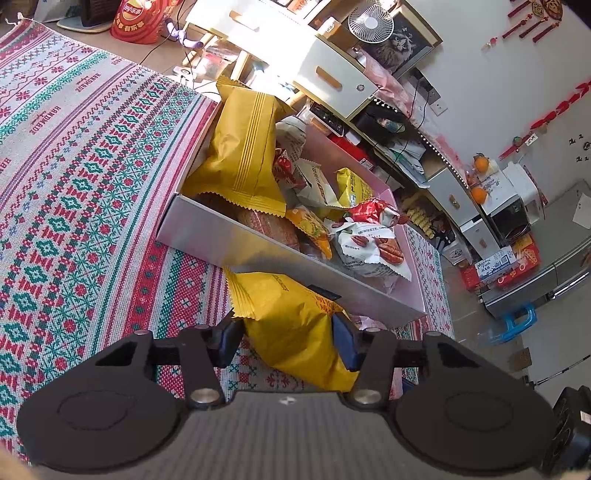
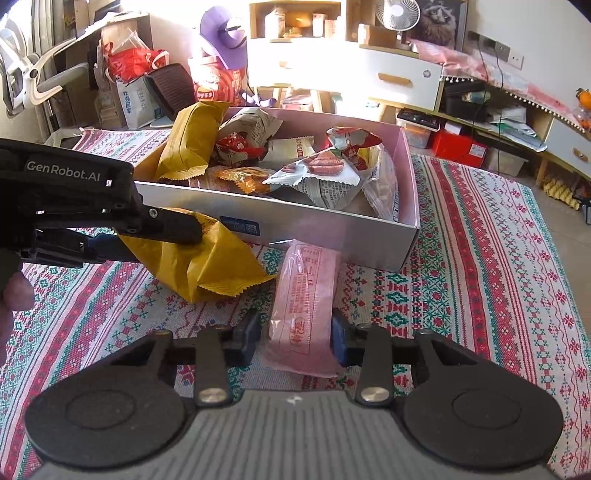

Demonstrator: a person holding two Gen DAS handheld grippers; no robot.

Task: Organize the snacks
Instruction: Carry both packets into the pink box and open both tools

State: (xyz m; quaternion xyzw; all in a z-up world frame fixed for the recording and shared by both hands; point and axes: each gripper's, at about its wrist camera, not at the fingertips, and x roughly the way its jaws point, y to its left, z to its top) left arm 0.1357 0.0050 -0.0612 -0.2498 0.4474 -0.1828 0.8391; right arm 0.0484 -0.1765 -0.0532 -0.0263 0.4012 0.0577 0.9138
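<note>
In the left wrist view, our left gripper (image 1: pixel 288 341) occupies the bottom of the frame, its jaws clenched on the crinkled yellow foil snack bag (image 1: pixel 295 317), which lies just below the near wall of the shallow pink cardboard box (image 1: pixel 295 271) at frame centre. The right wrist view shows the same grasp from the side at middle left: the left gripper (image 2: pixel 184 236) pinches the yellow bag (image 2: pixel 210 266), whose serrated end rests on the red, green and white patterned woven cloth (image 2: pixel 461 266) covering the worktop. In that view our right gripper (image 2: pixel 295 338) sits at lower centre, its jaws spread to either side of the flat pale pink plastic snack packet (image 2: pixel 304 299); the right-hand pad appears to touch the packet's edge, while a gap shows on the left, so we read these jaws as released around it. The packet lies on the cloth, its far end just in front of the box wall. The box holds a heap of snacks: a second, larger yellow foil bag (image 1: pixel 242 147) leaning over its upper-left corner, a white pouch printed with pecans (image 1: pixel 373 251), a red twisted wrapper (image 1: pixel 373 210) above it, and a small orange packet (image 1: pixel 314 230) near the front wall. A white desk fan (image 1: pixel 370 22) stands at top centre.
</note>
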